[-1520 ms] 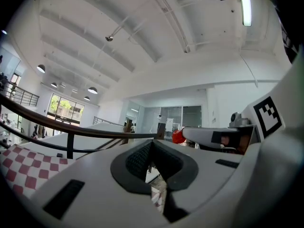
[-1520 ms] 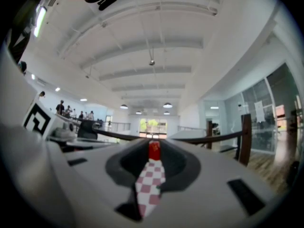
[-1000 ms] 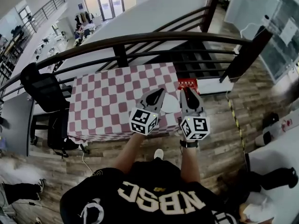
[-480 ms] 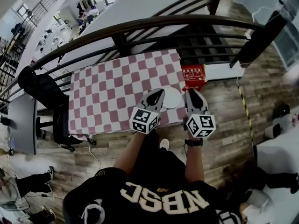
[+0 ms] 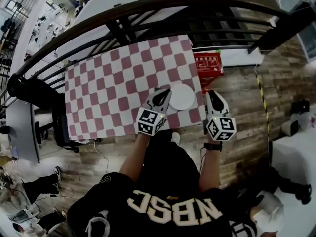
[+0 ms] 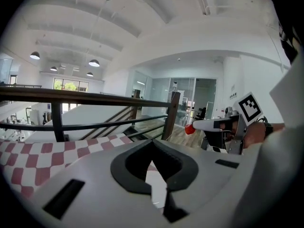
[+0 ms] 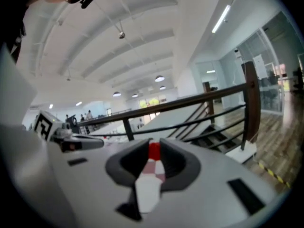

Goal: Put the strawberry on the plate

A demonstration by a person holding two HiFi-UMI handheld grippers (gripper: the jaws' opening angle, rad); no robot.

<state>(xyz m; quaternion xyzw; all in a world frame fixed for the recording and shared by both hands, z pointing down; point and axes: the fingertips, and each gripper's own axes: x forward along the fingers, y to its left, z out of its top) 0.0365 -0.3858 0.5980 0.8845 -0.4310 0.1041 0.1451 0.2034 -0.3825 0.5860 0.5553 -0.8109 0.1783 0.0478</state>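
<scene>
A white plate (image 5: 181, 97) lies near the front edge of the table with the red-and-white checked cloth (image 5: 108, 88). My left gripper (image 5: 165, 92) hovers at the plate's left rim, its jaws together with nothing held. My right gripper (image 5: 211, 94) is just right of the plate, over the table's front right corner. It is shut on a small red strawberry (image 7: 154, 152), which shows between its jaws. From the left gripper view the strawberry (image 6: 189, 128) sticks out of the right gripper's (image 6: 195, 126) tip. In the head view the strawberry is hidden.
A dark metal railing (image 5: 148, 9) curves behind the table, with stairs beyond it. On the wooden floor right of the table stands a red box (image 5: 207, 63). A black chair (image 5: 29, 90) is at the table's left. The person's legs stand against the front edge.
The head camera has tipped further down, so the table sits lower and larger. The right gripper has drifted right, away from the plate; the left gripper stays at the plate's left rim.
</scene>
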